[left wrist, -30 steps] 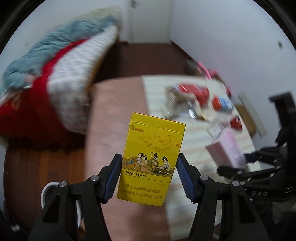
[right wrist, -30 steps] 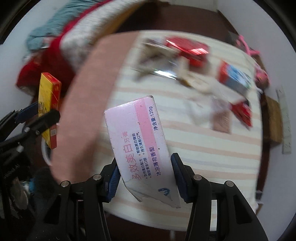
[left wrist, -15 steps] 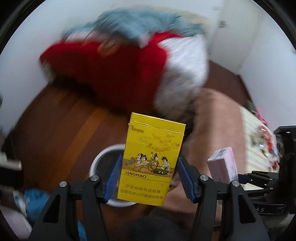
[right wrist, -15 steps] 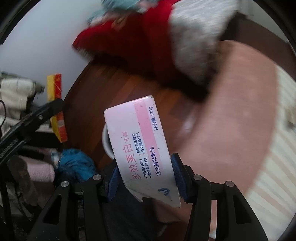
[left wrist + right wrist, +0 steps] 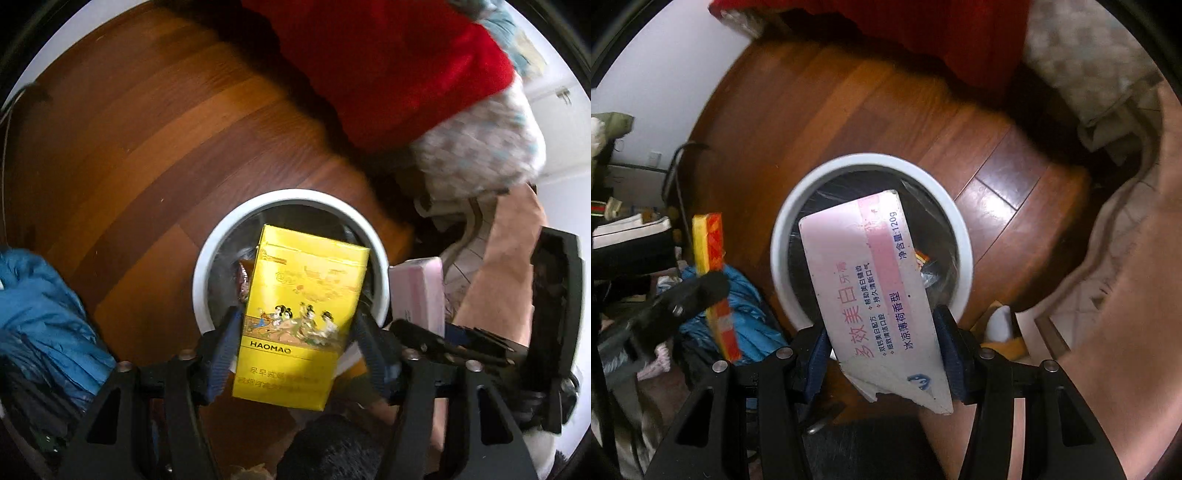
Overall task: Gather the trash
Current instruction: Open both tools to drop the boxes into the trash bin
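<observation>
Between the left gripper's [image 5: 293, 350] blue pads, a yellow HAOMAO cigarette pack [image 5: 301, 325] is clamped above the white-rimmed trash bin [image 5: 207, 258]. Only the right wrist view shows the right gripper [image 5: 881, 349] pinching a pink toothpaste box [image 5: 871, 291] over the bin's black liner [image 5: 934, 218]. Around lie wood floor [image 5: 129, 122], a red blanket [image 5: 388, 66] and blue cloth [image 5: 40, 314].

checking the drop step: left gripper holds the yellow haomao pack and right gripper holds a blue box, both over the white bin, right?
One detail is off: the box in the right gripper is pink and white, not blue, as the right wrist view shows. The left gripper does hold the yellow Haomao pack, and both hang over the white bin.
</observation>
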